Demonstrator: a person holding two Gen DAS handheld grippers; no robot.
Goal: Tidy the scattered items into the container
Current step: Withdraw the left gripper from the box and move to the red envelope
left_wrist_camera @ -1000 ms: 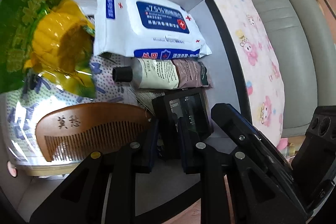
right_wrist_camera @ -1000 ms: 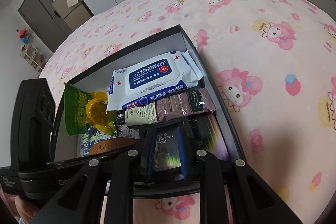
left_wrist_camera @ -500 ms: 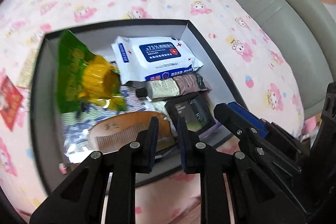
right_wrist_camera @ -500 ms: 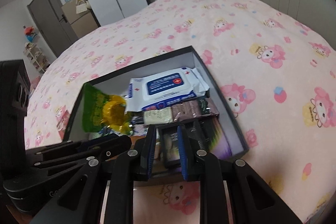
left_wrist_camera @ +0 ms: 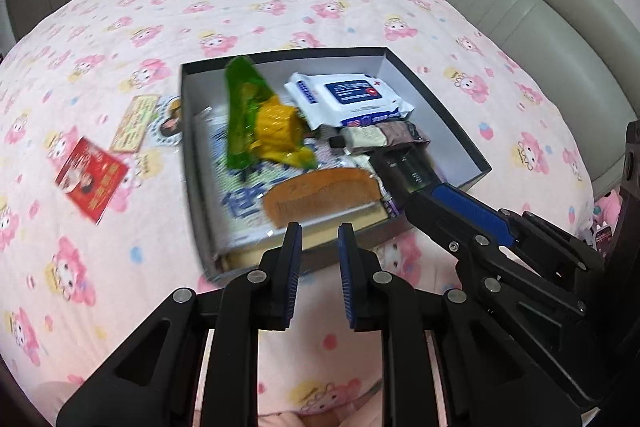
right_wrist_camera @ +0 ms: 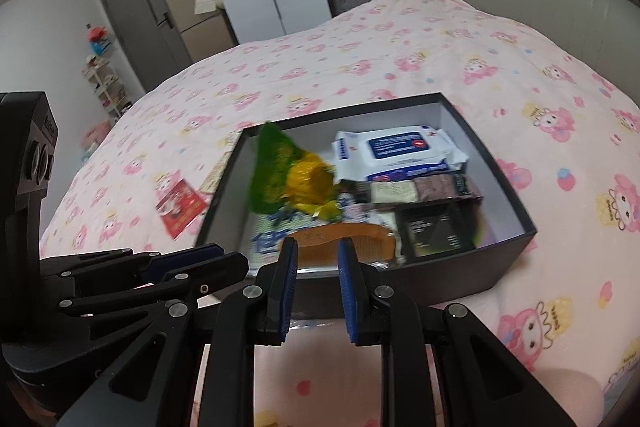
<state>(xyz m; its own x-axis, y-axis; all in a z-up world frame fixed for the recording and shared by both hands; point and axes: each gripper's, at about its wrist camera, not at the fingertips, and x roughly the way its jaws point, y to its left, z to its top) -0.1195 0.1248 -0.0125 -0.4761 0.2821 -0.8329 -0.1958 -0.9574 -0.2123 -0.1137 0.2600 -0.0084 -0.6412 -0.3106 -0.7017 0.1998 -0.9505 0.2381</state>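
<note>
Blue rubber pads on black plastic, that was my left claw (left_wrist_camera: pixel 318 259), fingers parted with nothing between them, hanging just short of the near wall of the box (left_wrist_camera: pixel 448 103). My right claw (right_wrist_camera: pixel 316 267) was the same deal, gapped and holding nothing, hovering at the near edge too.

Inside the box: a wooden comb (left_wrist_camera: pixel 324 197) closest to me, lying flat on a big printed pack (left_wrist_camera: pixel 240 199). Comb was stiff and light, I'd pinch it across the solid spine, not the teeth. Next to it a dark little boxed item (right_wrist_camera: pixel 436 233), rigid, easy to grab by the edges. Behind those, a squeeze tube (left_wrist_camera: pixel 372 137), soft in the body, so the cap end seemed the safer hold. Then a crinkly green-and-yellow snack bag (left_wrist_camera: pixel 260 119), featherlight and slippery, probably best taken at a sealed edge. At the back a wet wipes pack (left_wrist_camera: pixel 348 97), squishy and a bit heavier, grab a crimped end.

Out on the pink blanket (left_wrist_camera: pixel 280 7), left of the box, sat a red flat packet (left_wrist_camera: pixel 92 183) and a pale flat card or sachet (left_wrist_camera: pixel 134 123) that touched the box's outer wall. Both looked thin and light, sitting flush on soft fabric, so I reckoned you'd have to dig a finger under an edge to lift them. Those two seemed like what was left to tidy.
</note>
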